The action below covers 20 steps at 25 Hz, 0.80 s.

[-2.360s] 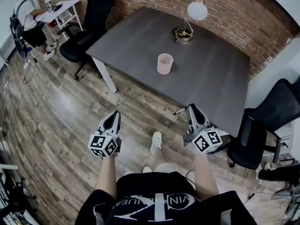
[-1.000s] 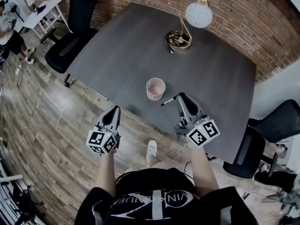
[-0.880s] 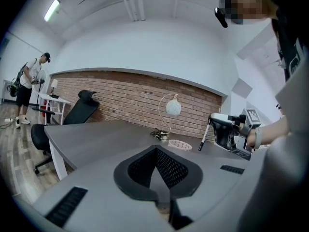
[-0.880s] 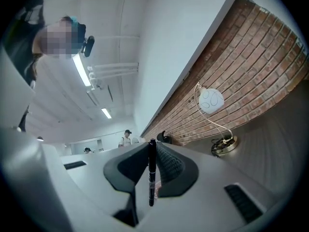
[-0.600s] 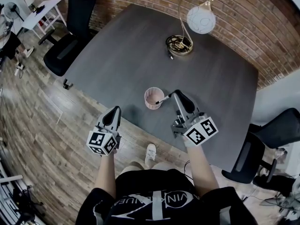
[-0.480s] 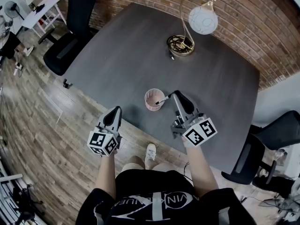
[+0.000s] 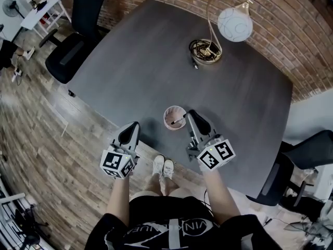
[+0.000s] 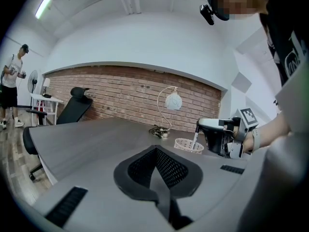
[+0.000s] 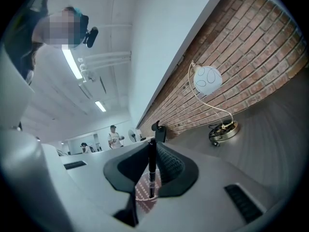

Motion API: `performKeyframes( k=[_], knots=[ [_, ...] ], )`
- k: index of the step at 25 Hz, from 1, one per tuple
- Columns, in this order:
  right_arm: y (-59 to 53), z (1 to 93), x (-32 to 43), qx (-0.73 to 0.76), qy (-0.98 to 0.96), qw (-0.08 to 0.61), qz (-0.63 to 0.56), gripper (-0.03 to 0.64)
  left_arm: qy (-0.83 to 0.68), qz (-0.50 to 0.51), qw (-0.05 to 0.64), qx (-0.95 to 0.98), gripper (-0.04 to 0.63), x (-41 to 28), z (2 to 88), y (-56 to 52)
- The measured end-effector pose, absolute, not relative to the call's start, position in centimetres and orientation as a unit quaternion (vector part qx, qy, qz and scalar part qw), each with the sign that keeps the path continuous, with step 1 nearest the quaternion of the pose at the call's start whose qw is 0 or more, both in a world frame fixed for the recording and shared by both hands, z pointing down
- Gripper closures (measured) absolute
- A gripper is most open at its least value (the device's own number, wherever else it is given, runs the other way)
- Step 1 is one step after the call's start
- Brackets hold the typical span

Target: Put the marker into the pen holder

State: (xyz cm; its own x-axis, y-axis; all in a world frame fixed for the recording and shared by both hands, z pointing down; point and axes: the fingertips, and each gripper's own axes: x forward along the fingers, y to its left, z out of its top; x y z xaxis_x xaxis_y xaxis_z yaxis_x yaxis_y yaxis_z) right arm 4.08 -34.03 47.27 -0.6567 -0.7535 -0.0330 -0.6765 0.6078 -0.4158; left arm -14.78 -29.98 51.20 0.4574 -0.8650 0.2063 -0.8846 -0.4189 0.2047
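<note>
Head view gives me one dark table (image 7: 156,61) with one pink mesh pen holder (image 7: 168,113) near its lower edge, just below frame centre. One lamp (image 7: 235,24) stands at the upper right. I count two black seats: one chair (image 7: 66,56) at the upper left and a second chair (image 7: 307,160) at the right edge.

Two grippers are in sight. My right gripper (image 7: 188,114) is clamped on the single marker (image 7: 178,121). In the right gripper view the marker stands upright between the jaws, its lower end over the mouth of the pen holder; whether it touches the mesh I can't tell. My left gripper (image 7: 133,127) hangs lower left of centre, off the table edge above the wood floor (image 7: 47,139), jaws pressed together with nothing between them.
</note>
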Motion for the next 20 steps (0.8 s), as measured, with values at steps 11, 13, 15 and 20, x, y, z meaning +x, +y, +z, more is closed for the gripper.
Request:
performKeyframes(
  k=[11,13,15,20],
  knots=[
    [-34.3,49.9,2.2,-0.408,0.891,0.074,-0.185,0.558,-0.51,0.033,0.157,0.845,0.581,-14.3,52.7,-31.1],
    [-34.2,50.2,1.8,-0.404,0.894,0.067,-0.18,0.558,-0.507,0.03,0.153,0.848,0.581,-14.3,52.9,-31.1],
    [-34.1,50.5,1.7,-0.403,0.896,0.061,-0.176,0.558,-0.506,0.028,0.15,0.849,0.581,-14.2,53.1,-31.1],
    [-34.1,51.1,1.5,-0.4,0.897,0.058,-0.18,0.558,-0.507,0.023,0.157,0.847,0.581,-13.8,52.9,-31.3]
  ],
)
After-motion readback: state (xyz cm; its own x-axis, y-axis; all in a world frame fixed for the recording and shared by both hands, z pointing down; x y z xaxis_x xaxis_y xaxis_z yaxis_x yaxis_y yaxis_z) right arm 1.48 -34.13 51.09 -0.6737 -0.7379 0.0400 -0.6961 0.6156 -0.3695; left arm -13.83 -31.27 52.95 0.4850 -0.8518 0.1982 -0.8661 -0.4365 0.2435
